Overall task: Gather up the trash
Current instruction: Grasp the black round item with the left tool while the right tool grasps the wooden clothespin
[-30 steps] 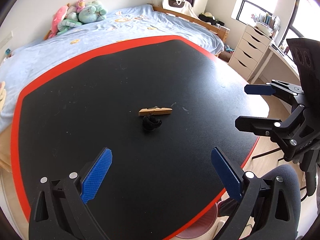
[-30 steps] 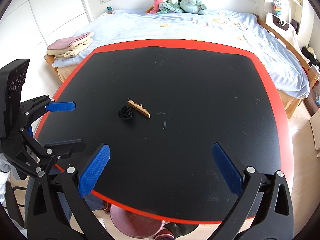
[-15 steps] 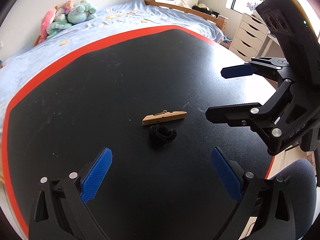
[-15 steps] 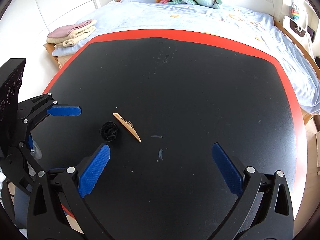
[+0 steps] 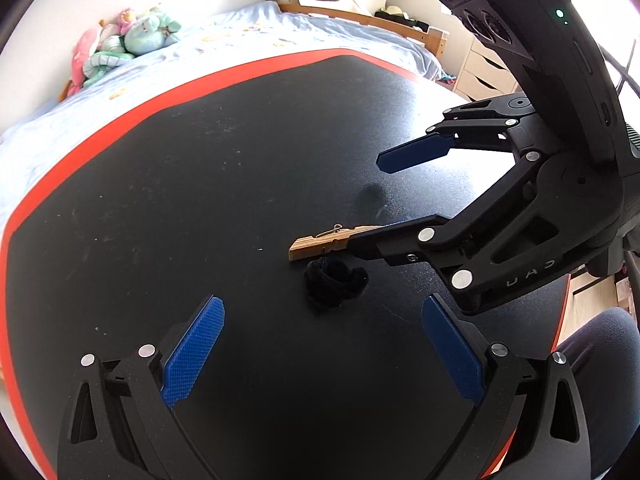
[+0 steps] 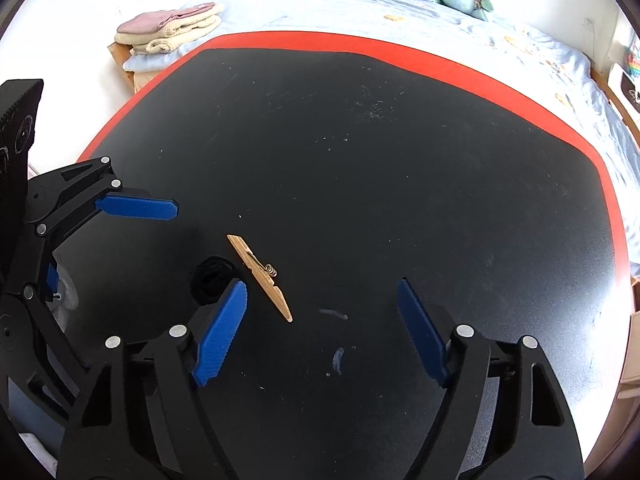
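A wooden clothespin (image 5: 320, 242) (image 6: 260, 276) lies flat on the black table (image 5: 200, 200) (image 6: 360, 160), with a small black fuzzy loop (image 5: 334, 282) (image 6: 212, 280) right beside it. My right gripper (image 6: 320, 332) (image 5: 366, 204) hovers low over the pin, its jaws closing. The pin's near end lies between its fingers, close to the left pad (image 6: 222, 334), and nothing presses on it. My left gripper (image 5: 322, 354) (image 6: 116, 248) stands open just short of the black loop, with nothing in it.
The table has a red rim (image 6: 440, 64). A bed with a light blue sheet (image 6: 400, 8), plush toys (image 5: 128, 40) and folded towels (image 6: 172, 28) lies behind it. White drawers (image 5: 484, 72) stand at the far right, and a dark chair seat (image 5: 592, 360) is near the front edge.
My right gripper has swung in over the clothespin and sunk toward it, and its jaws have narrowed. My left gripper dropped closer to the black loop, then held still.
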`<state>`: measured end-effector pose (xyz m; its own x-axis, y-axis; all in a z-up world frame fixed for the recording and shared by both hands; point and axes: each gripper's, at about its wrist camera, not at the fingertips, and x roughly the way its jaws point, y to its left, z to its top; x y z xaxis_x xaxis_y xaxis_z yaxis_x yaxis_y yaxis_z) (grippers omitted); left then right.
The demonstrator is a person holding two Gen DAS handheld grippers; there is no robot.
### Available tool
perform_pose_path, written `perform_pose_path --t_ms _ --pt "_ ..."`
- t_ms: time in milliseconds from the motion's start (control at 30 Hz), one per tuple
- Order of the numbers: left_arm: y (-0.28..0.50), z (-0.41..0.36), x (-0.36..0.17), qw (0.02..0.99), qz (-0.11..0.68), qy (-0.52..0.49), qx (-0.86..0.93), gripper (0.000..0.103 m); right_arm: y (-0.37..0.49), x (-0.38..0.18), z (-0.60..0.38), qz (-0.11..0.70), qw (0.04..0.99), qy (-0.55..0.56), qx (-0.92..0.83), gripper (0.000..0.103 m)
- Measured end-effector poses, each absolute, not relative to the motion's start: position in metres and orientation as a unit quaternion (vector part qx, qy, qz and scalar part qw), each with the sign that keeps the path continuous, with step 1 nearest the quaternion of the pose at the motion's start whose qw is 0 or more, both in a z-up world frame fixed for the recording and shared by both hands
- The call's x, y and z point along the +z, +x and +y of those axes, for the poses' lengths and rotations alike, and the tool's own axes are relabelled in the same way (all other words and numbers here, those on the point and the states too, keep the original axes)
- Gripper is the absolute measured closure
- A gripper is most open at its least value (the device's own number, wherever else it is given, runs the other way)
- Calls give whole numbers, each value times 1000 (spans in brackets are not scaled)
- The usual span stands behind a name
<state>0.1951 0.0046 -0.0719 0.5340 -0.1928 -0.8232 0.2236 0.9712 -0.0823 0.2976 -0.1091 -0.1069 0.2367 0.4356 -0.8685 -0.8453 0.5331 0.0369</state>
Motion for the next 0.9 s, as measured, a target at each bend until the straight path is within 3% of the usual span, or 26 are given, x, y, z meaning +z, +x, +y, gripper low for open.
perform_pose_path --t_ms 300,567,633,767,900 --pt "194 4 -73 879 464 18 -111 8 294 -111 -98 443 744 -240 438 52" --pt "194 1 -73 882 458 15 -106 10 292 -110 -93 436 747 -248 437 83" --pt "194 1 -75 880 463 16 -105 26 293 -110 -95 437 749 -245 433 90" --pt "193 1 -75 882 460 17 -100 37 293 -111 -97 437 753 -241 429 92" --pt "193 4 -71 880 464 18 -97 67 296 -111 -101 441 756 -231 425 92"
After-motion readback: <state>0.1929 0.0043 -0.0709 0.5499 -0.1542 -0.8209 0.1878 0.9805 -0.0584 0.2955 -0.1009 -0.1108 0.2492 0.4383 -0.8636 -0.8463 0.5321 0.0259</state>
